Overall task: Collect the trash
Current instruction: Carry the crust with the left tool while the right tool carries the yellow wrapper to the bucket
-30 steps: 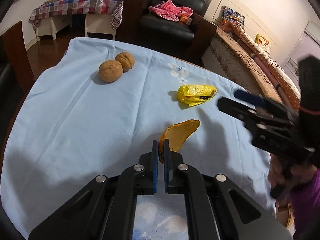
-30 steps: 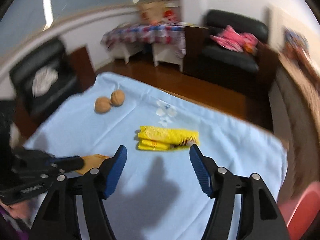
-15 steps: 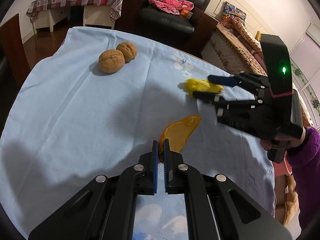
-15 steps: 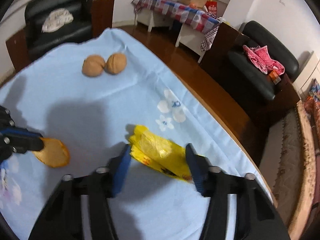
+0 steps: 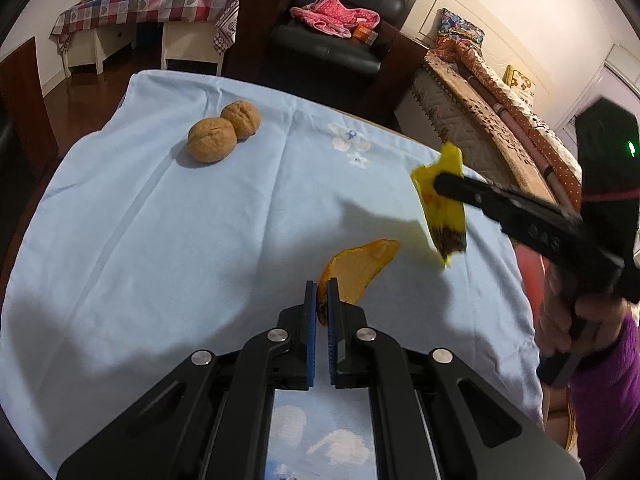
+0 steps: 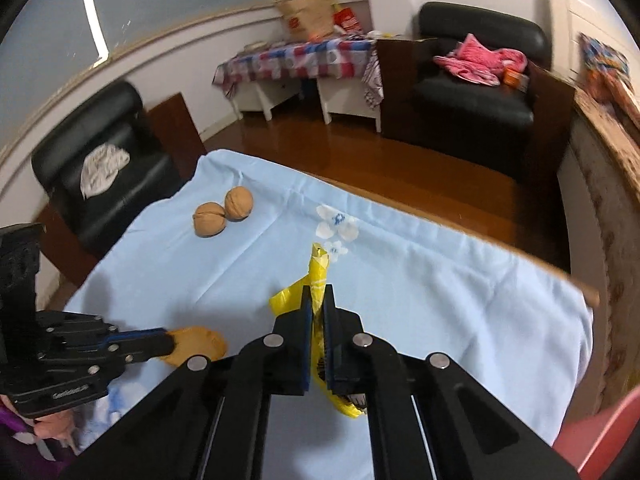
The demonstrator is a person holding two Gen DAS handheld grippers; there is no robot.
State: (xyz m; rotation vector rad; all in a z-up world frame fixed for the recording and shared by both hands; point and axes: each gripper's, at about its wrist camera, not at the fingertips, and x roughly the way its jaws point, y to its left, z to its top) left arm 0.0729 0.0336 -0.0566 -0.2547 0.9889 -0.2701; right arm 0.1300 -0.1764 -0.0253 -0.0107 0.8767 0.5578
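Nearest in the left wrist view, the left tongs (image 5: 321,286) are clamped narrow on one end of an orange peel (image 5: 360,270), which juts forward and to the right from between the blue pads and curves over the light blue cloth (image 5: 160,240) that covers the surface. From the right wrist view the same peel (image 6: 196,345) shows at the tip of the left tongs (image 6: 166,340), low over the cloth.

Just past the peel and to its right, the right tongs (image 5: 440,180) grip a yellow plastic wrapper (image 5: 442,210) and hold it off the cloth; it hangs tilted, with a dark printed end lowest and a shadow on the cloth beneath it. Their jaws have just been closing, and in the right wrist view the right tongs (image 6: 317,295) pinch the crumpled wrapper (image 6: 318,276) tightly, one twist of it standing up ahead of the pads and a lower fold trailing beneath them. A hand (image 5: 560,320) in a purple sleeve (image 5: 604,384) holds that tool at the right edge.

Farther off, well apart from both tongs, two walnuts (image 5: 222,132) sit touching each other near the far left part of the cloth. No bin or other container shows on the surface.
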